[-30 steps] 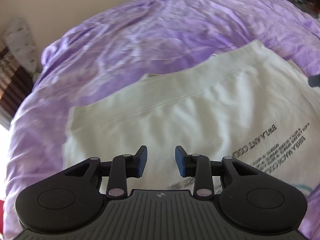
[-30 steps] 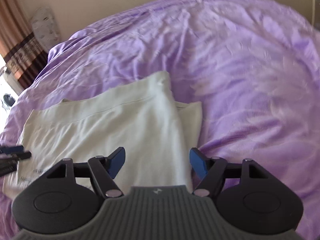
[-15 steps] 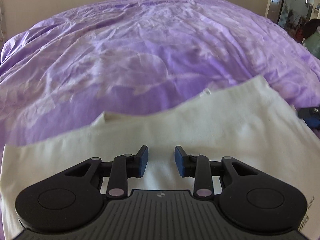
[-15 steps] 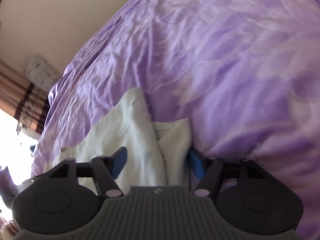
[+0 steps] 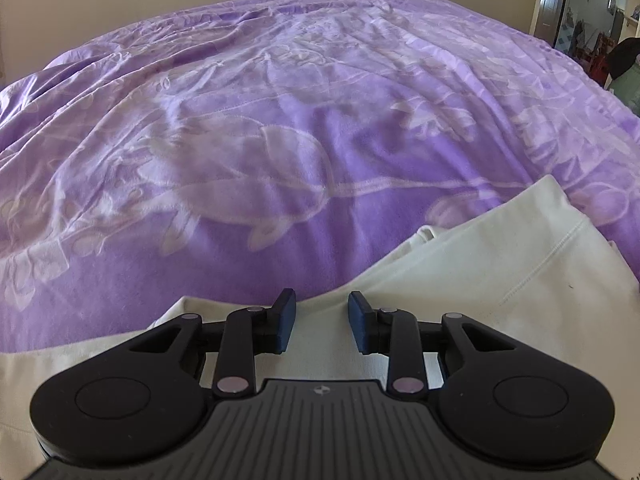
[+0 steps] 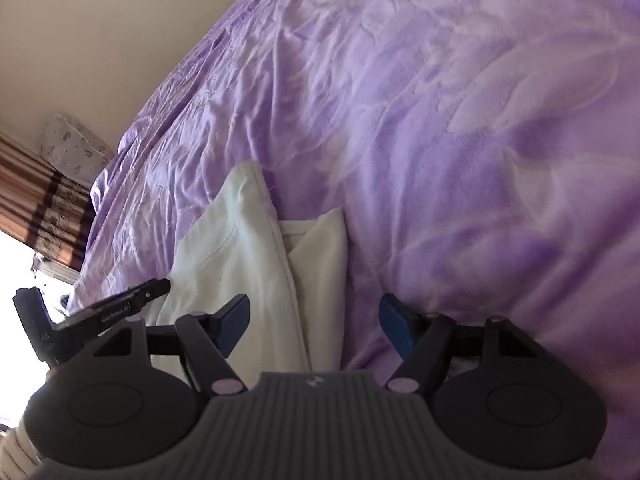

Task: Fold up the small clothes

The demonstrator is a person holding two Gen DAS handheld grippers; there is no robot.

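One white garment [image 5: 460, 280] on one purple bedspread [image 5: 280, 120] — two grippers, left [image 5: 322, 320] and right [image 6: 314, 322], fingers apart, seemingly gripping nothing.

Purple floral bedspread [image 5: 280, 128], cream wall [image 6: 100, 40], striped curtain [image 6: 36, 196], open doorway [image 5: 560, 4]

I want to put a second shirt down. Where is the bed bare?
The purple bedspread is bare beyond the white garment, up to the wall, and to its right in the right wrist view. Near both grippers, left and right, the garment fills the space.
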